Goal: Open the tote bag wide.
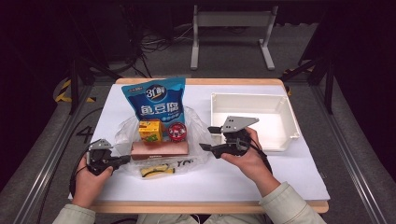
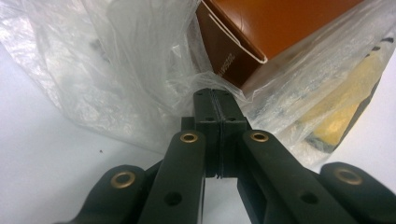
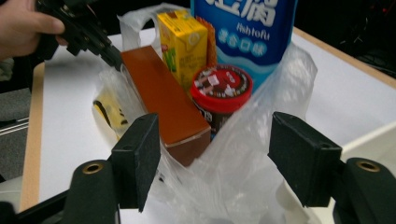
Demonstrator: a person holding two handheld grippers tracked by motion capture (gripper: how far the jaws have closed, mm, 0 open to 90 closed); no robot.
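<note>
Plastic bag (image 1: 161,140) lies in the middle of the counter (image 1: 280,172), mouth gaping, with groceries piled in it: a blue fish tofu pouch (image 1: 155,100) standing at the far side, a yellow juice carton (image 1: 150,130) and a red-lidded cup (image 1: 176,132) in front of it, a long brown box (image 1: 159,148) across the near side, and a yellow-and-black packet (image 1: 155,171) nearest me.

My left hand-held gripper (image 1: 122,161) is clamped tight on the bag's left edge; in the left gripper view I see the film pinched between the closed jaws (image 2: 217,109), right beside the brown box's end. My right hand-held gripper (image 1: 205,147) stands wide open at the bag's right side, holding nothing. In the right gripper view the film bulges up between the pads (image 3: 140,154) without being pressed.

What worries me: with one edge held, any pull from the left could drag the whole bag and tip the tall pouch or the carton. If I close the right gripper carelessly it may catch the brown box or cup along with the film. The white bin (image 1: 252,119) sits to the far right, close to that hand, so a swing could knock it.
</note>
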